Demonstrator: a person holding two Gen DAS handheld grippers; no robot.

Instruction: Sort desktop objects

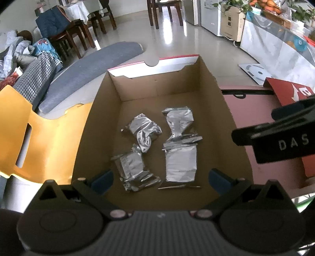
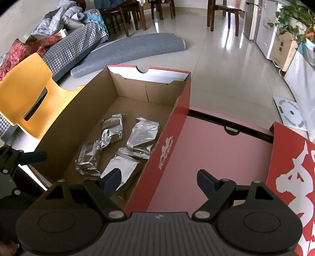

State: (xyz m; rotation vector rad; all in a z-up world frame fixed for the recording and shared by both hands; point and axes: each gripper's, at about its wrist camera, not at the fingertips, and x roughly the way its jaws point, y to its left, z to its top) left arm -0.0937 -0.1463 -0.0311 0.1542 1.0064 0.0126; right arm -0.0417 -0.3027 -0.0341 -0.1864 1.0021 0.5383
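Foil packets lie lengthwise along box

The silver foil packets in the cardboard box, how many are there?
4, all on the floor of the cardboard box: far left, far right, near left, near right. None seems hidden.

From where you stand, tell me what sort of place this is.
Most likely a home's living and dining area. Wooden dining chairs stand on a glossy tiled floor, clothes and bedding are heaped at the left, and potted plants sit on a covered sideboard.
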